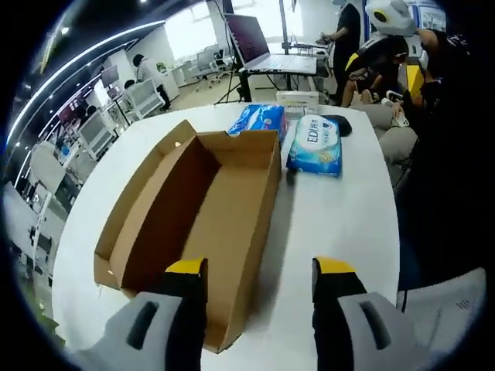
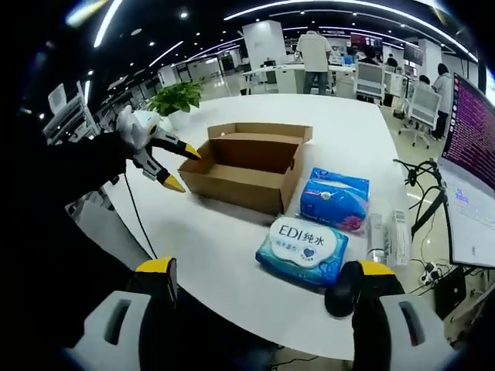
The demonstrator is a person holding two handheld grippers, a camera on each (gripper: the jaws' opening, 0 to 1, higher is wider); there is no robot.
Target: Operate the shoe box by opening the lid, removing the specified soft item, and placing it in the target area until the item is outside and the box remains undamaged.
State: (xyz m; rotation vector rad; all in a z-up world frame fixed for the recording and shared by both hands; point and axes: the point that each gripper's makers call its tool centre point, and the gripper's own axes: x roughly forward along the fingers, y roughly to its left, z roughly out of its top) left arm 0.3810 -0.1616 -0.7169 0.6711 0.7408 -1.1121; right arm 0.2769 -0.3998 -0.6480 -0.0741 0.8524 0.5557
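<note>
White tabletop [image 1: 340,216] carries the open cardboard shoe box [image 1: 201,224]; the left gripper [image 1: 261,272], jaws spread and empty, hovers at its near end, wipes pack [image 1: 315,145] beyond. Right gripper view: the right gripper [image 2: 265,278], agape and empty, faces the office, monitor [image 2: 473,178] right.

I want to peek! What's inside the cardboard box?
The shoe box lies open, showing bare brown cardboard floor. Its near inner corner hides behind the left tongs, so something could sit there.

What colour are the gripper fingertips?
Yellow, on light grey fingers; clearest in the left gripper view.
</note>
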